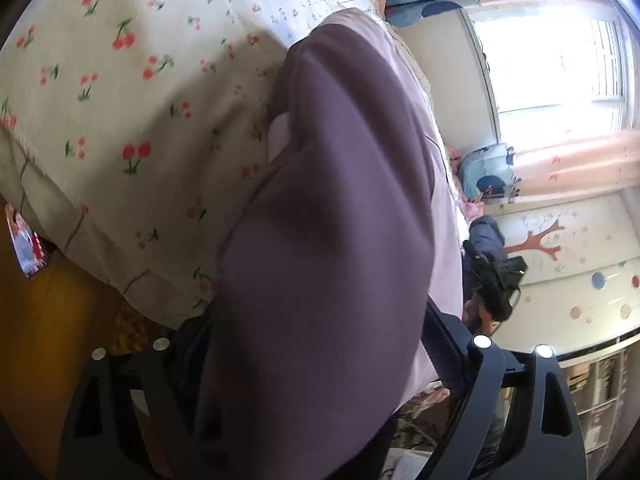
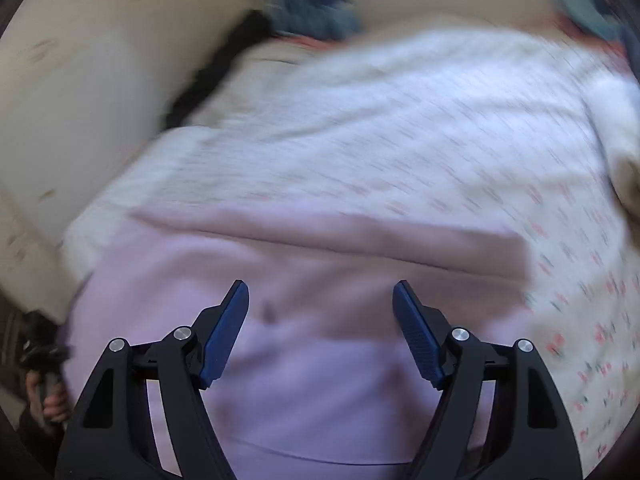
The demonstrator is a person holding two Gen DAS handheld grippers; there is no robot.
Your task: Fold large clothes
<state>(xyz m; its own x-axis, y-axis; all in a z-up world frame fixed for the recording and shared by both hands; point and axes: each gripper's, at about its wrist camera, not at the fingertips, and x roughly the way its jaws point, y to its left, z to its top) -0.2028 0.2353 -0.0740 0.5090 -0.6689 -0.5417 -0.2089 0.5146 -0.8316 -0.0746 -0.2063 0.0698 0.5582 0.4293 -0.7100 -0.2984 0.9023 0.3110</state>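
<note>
Item: lilac garment [image 2: 304, 312], large, lying spread on the bed [image 2: 460, 128] over the cherry-print cover.

Right tool [image 2: 320, 300]: my jaws stand apart, nothing between them, garment directly beneath and running toward 12 o'clock; a folded band crosses it from 9 to 3 o'clock.

Left tool [image 1: 316, 360]: jaws spread wide, a draped fold of the same cloth hanging between them toward 6 o'clock; pads hidden, so released as far as I can judge.

Judgement: my right tool is the nearer to the flat part.
</note>
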